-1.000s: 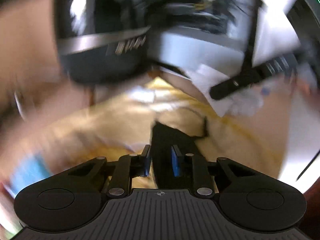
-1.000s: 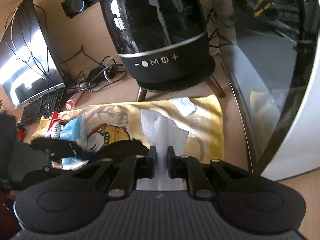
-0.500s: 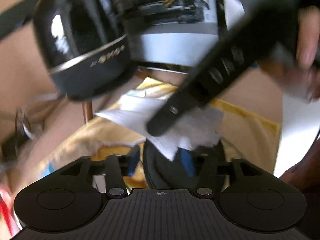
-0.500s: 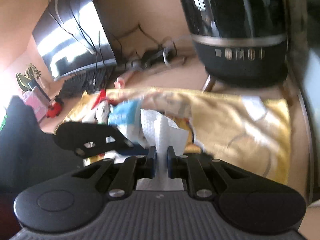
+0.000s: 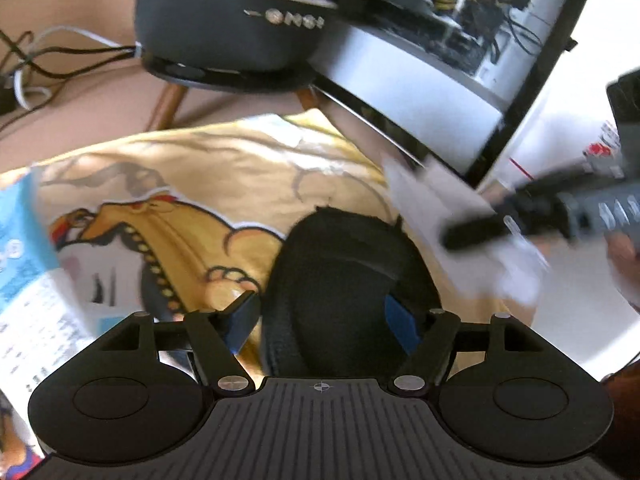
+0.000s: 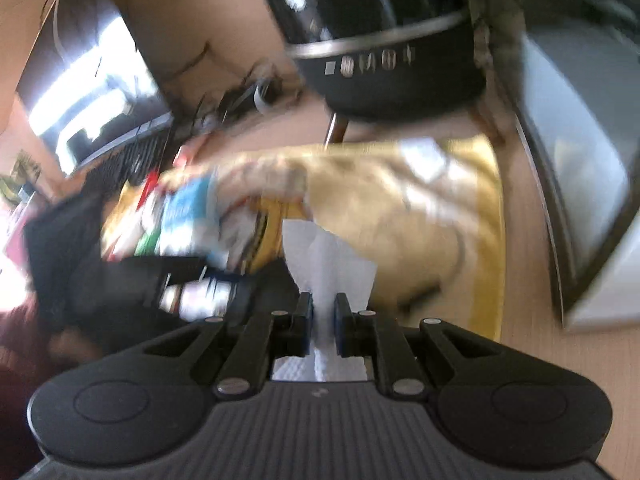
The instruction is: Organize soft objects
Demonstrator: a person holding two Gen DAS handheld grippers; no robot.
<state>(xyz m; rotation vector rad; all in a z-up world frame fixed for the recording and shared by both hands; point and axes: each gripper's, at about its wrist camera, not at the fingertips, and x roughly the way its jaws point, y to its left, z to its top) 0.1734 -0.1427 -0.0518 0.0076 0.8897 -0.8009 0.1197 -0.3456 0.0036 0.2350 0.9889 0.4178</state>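
A black soft fabric piece [image 5: 348, 276] lies on the yellow cartoon-print cloth [image 5: 224, 184]. My left gripper [image 5: 320, 320] stands open around it, blue pads [image 5: 240, 320] wide apart on either side. My right gripper [image 6: 322, 316] is shut on a white paper tissue [image 6: 328, 256], which sticks up between its fingers above the yellow cloth [image 6: 400, 216]. In the left wrist view, the right gripper [image 5: 468, 232] shows blurred at the right, with the white tissue [image 5: 432, 200] hanging from it.
A black speaker [image 5: 240, 28] on wooden legs stands behind the cloth. A glass-sided computer case [image 5: 440, 60] is at the right. A blue-and-white packet [image 5: 24, 264] lies at the cloth's left end. Cables, a keyboard and a monitor [image 6: 92, 108] sit farther left.
My left gripper has opened and let go of the black fabric piece, which now rests on the cloth. My right gripper, still shut on the tissue, has swung to the right.
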